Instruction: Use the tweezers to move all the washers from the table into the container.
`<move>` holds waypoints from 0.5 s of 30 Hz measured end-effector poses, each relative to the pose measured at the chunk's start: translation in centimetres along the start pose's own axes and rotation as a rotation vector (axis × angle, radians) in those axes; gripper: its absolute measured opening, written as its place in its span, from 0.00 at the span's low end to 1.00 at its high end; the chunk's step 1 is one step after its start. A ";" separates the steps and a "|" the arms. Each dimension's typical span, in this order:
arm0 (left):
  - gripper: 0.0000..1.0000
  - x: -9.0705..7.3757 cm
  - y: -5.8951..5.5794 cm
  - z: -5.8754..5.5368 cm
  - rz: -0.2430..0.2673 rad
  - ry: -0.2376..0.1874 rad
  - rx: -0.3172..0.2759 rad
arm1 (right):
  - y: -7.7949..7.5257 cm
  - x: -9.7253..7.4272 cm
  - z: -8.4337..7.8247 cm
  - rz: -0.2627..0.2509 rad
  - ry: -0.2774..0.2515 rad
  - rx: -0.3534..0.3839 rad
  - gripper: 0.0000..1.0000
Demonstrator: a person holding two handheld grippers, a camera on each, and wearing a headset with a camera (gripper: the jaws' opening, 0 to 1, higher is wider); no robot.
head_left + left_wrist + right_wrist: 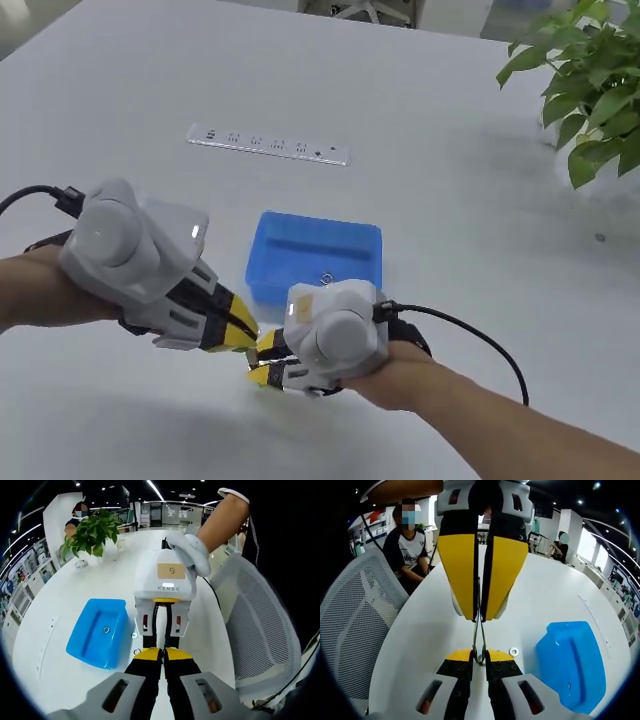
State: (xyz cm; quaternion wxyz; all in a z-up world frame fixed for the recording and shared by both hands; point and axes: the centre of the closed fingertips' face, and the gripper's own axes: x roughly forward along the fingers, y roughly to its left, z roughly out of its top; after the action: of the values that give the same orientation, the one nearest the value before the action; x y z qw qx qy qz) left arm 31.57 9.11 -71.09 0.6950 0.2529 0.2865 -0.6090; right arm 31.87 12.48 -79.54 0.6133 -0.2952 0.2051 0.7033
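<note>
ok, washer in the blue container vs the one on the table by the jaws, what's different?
Place: the container washer lies inside the blue container; the table washer lies on the bare table. Nearness: the table washer sits beside the right gripper, shut on the tweezers; the container washer lies apart from it. Both are small silvery rings lying flat.

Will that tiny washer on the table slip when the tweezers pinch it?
Probably: the washer lies flat on the smooth white table, so it may skid. It looks small and thin, so likely light. Tipped on edge, it could roll.
</note>
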 end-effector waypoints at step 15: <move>0.06 0.2 0.2 0.1 0.000 -0.007 -0.008 | 0.1 0.0 -0.1 0.013 0.001 0.023 0.09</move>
State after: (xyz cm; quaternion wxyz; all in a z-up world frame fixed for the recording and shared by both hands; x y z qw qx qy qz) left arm 31.75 8.90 -71.14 0.6971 0.2477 0.2864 -0.6088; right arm 31.84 12.38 -79.60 0.6121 -0.2869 0.2153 0.7047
